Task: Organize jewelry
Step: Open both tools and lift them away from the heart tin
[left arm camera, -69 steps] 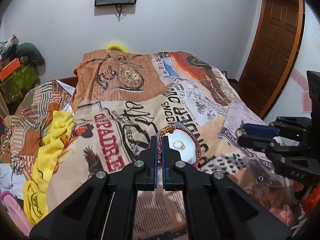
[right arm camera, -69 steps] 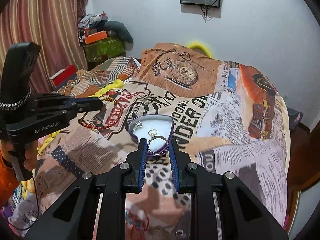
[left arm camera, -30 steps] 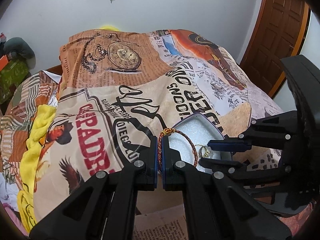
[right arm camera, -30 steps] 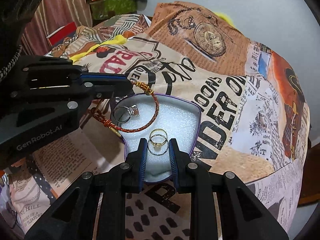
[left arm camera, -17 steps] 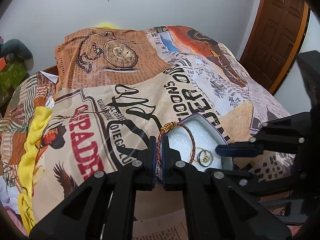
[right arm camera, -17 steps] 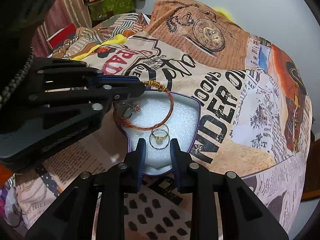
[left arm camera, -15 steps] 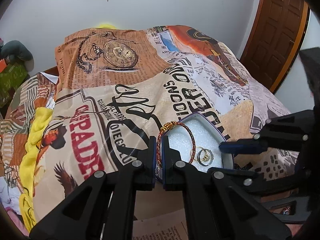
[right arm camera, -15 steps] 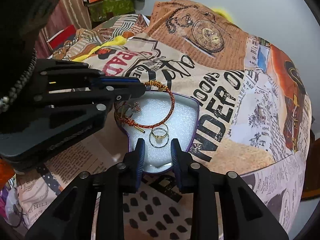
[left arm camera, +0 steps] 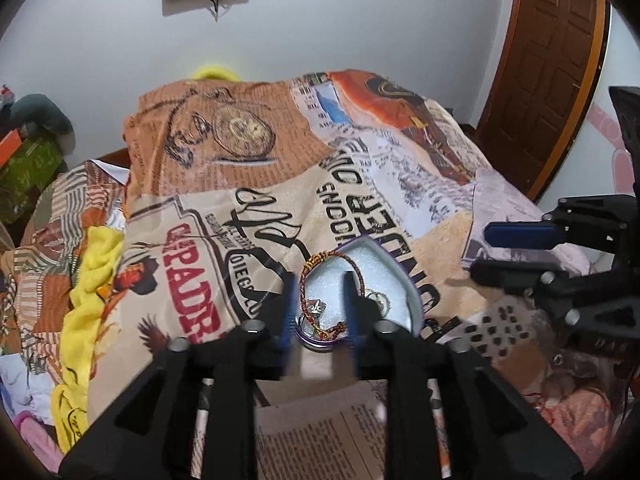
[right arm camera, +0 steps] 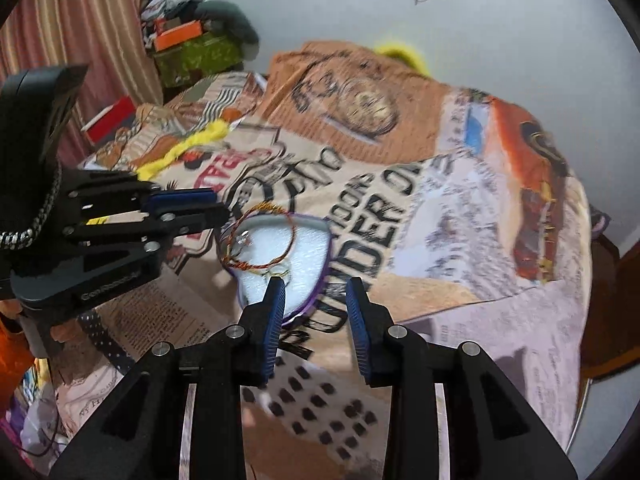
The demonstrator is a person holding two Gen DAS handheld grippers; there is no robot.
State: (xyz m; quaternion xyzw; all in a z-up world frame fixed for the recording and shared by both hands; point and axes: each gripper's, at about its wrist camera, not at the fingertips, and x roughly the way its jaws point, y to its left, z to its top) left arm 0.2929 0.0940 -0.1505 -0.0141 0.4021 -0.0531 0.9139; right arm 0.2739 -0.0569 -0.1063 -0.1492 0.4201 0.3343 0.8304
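A purple-rimmed jewelry box (left arm camera: 416,304) with white foam lies on the printed bedspread. In it rest a red-and-gold thread bracelet (left arm camera: 358,276), a stone ring (left arm camera: 316,306) and two gold rings (left arm camera: 378,300). My left gripper (left arm camera: 320,304) hovers just above the box's near corner. Its jaws are opening, and the bracelet lies loose below them, untouched by the pads. The right wrist view shows the same box (right arm camera: 326,248), bracelet (right arm camera: 292,240) and left gripper (right arm camera: 222,206). My right gripper (right arm camera: 316,300) stands open over the box's near edge with nothing between its fingers; it also shows at the right (left arm camera: 480,254).
The bedspread (left arm camera: 360,184) covers the whole bed. A yellow cloth (left arm camera: 96,264) lies along its left side. A wooden door (left arm camera: 552,60) stands at the far right. Boxes and clothes (right arm camera: 196,54) pile by the striped curtain (right arm camera: 80,20).
My left jaws have opened and let the bracelet drop into the box. The right jaws released a gold ring onto the foam and widened. Both grippers have lifted back from the box.
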